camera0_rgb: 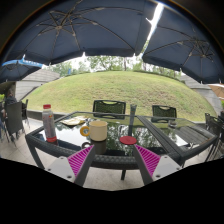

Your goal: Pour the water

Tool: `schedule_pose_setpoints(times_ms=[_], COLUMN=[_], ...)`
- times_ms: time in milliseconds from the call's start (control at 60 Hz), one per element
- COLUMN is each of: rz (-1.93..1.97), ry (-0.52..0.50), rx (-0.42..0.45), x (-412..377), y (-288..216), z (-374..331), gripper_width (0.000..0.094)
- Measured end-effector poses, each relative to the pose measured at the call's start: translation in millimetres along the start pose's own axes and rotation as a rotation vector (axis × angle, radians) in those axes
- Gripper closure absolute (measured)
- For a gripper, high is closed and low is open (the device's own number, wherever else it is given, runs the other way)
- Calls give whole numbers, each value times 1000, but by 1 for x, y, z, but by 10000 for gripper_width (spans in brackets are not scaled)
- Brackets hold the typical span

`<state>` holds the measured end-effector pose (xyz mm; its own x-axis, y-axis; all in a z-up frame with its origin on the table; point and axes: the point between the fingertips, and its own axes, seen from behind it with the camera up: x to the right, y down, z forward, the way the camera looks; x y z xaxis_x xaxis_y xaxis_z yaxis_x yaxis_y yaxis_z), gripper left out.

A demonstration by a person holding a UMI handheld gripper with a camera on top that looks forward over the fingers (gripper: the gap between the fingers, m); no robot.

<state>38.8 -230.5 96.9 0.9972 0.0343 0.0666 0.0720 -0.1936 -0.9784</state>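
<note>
A clear bottle with a red cap (pixel 48 122) stands on a glass-topped patio table (pixel 150 128), to the left and beyond my fingers. A cream mug with a handle (pixel 97 129) stands near the table's front edge, ahead of the fingers. A small red cup or lid (pixel 128 140) sits just right of the mug. My gripper (pixel 114 160) is open and empty. Its pink-padded fingers (pixel 80 160) are spread wide, short of the table's near edge.
Dark metal chairs (pixel 110 106) stand behind the table and at its sides. Large dark umbrellas (pixel 90 30) cover the patio. A grassy slope (pixel 120 88) rises behind. Pale paving (pixel 100 178) lies under the table.
</note>
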Motion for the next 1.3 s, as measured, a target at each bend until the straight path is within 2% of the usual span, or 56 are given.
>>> schedule_pose_setpoints(times_ms=[117, 283, 533, 683, 833, 900, 1017, 1050, 1067, 1083, 1100, 1217, 1300], rz=[-40, -48, -14, 12, 50, 46, 24, 35, 36, 38, 36, 41, 55], ry=[26, 9, -165, -291, -368, -356, -231, -218, -216, -214, -211, -134, -170], rx=[23, 28, 102, 123, 117, 123, 140, 143, 144, 143, 141, 164, 144], x=[1, -7, -110, -211, -295, -311, -310, -313, -316, -317, -318, -306, -312], y=[-6, -12, -39, -55, -58, -59, -68, -70, -68, -68, -68, -70, -69], z=[-1, -4, 11, 53, 101, 122, 158, 165, 168, 171, 173, 174, 174], gripper_width=[118, 118, 118, 125, 129, 129, 137, 164, 207, 290, 434, 552, 598])
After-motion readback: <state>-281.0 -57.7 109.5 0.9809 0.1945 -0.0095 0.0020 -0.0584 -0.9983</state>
